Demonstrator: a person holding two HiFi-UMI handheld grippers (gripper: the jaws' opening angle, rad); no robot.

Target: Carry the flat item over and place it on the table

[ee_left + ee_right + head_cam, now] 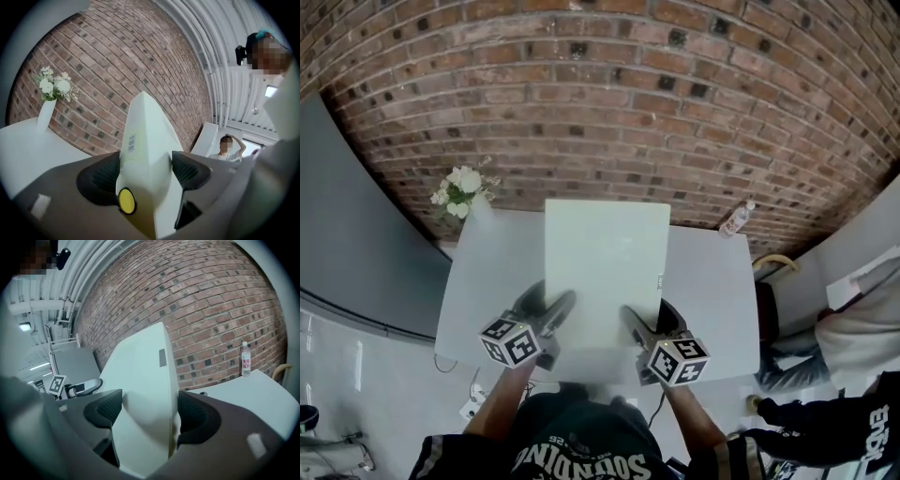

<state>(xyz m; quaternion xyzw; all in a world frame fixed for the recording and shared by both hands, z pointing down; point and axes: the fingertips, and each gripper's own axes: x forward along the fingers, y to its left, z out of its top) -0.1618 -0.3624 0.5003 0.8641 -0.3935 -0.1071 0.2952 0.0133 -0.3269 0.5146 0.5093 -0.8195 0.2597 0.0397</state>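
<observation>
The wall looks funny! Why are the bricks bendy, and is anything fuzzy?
Head view: the wide lens bows the wall into arcs, and the box blurs at its near edge. Left gripper view: wall curved too, box soft close to the left tool. Right gripper view: dark rounded corners.

Left hand-held gripper (555,311), right hand-held gripper (636,321) — both clamped (side by side).

**Matt card, ribbed pads**

The flat item (605,272) looks like smooth, matt white card with a small paper barcode label (131,142). My fingers (99,180) carry dark, finely ribbed rubbery pads. The surface (712,300) is smooth matt white; the wall (609,103) is rough red brick.
</observation>
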